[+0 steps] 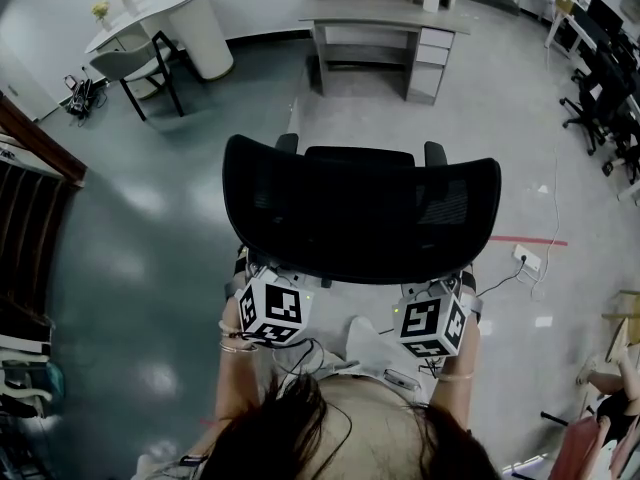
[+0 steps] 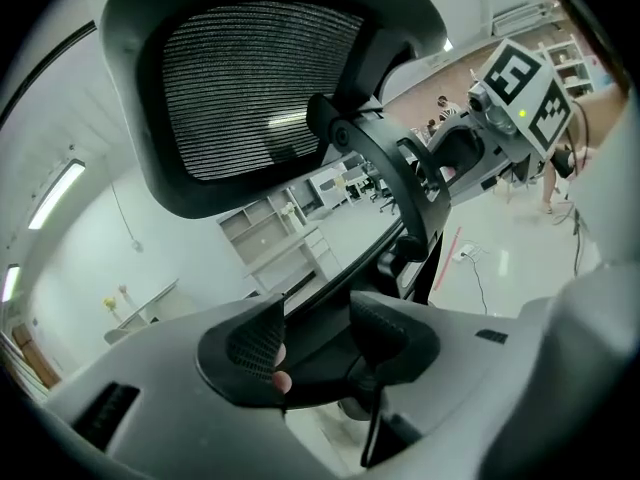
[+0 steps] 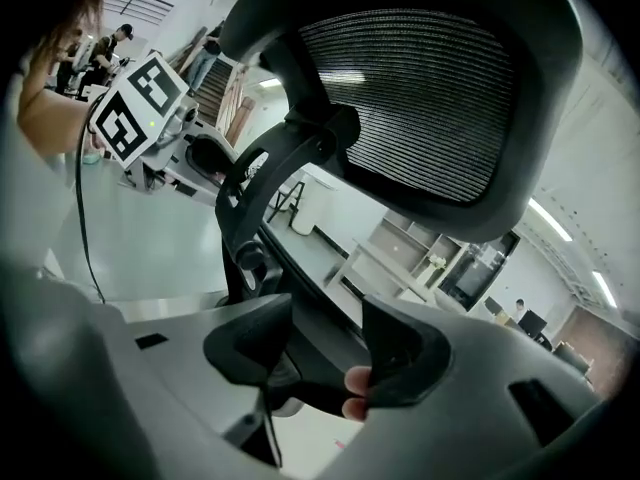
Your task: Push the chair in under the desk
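The black mesh office chair (image 1: 360, 213) stands in front of me with its back toward me. The grey desk (image 1: 385, 13) is far ahead across open floor, well apart from the chair. My left gripper (image 1: 272, 286) and right gripper (image 1: 432, 293) sit side by side at the lower rim of the backrest. In the left gripper view the left gripper (image 2: 318, 333) is open, with a dark bar of the chair's back running between the jaws, below the headrest (image 2: 250, 88). In the right gripper view the right gripper (image 3: 328, 343) is open around the same bar.
A white round table (image 1: 160, 18) with a grey chair (image 1: 135, 68) stands far left. A power strip (image 1: 527, 259) and cable lie on the floor at the right, by a red tape line (image 1: 528, 240). Black office chairs (image 1: 600, 98) line the far right.
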`<state>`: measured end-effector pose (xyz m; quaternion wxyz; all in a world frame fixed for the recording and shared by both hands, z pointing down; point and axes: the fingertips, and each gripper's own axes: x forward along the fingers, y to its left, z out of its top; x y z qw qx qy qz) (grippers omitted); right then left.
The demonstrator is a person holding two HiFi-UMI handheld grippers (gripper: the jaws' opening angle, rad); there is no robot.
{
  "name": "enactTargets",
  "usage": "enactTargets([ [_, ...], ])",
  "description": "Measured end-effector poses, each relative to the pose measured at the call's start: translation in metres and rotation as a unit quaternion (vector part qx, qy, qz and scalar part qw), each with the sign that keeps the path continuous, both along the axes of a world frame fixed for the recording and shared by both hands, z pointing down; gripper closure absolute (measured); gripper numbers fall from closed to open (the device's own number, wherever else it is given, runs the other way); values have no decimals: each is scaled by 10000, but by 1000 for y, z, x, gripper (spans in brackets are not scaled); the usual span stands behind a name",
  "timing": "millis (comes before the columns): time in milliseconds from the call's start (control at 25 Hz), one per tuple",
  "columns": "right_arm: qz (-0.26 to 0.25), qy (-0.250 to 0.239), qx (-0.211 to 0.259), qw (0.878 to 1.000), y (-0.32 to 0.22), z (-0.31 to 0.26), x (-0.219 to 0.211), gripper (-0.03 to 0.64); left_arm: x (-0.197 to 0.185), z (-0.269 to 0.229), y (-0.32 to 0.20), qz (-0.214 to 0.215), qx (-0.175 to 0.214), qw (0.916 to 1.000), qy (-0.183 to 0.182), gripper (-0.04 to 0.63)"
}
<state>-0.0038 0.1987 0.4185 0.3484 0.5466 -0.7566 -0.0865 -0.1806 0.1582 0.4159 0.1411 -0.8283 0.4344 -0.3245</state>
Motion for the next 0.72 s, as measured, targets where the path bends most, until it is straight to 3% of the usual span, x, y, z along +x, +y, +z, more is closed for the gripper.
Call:
enactTargets([
  [360,-11,333,-209,9992,-9,11,-1,400,2,-1,-3,262,-348,9990,73,393],
  [720,126,608,-95,9980,-12,9,0,382,2,1,-7,250,-352,9989,168,393],
])
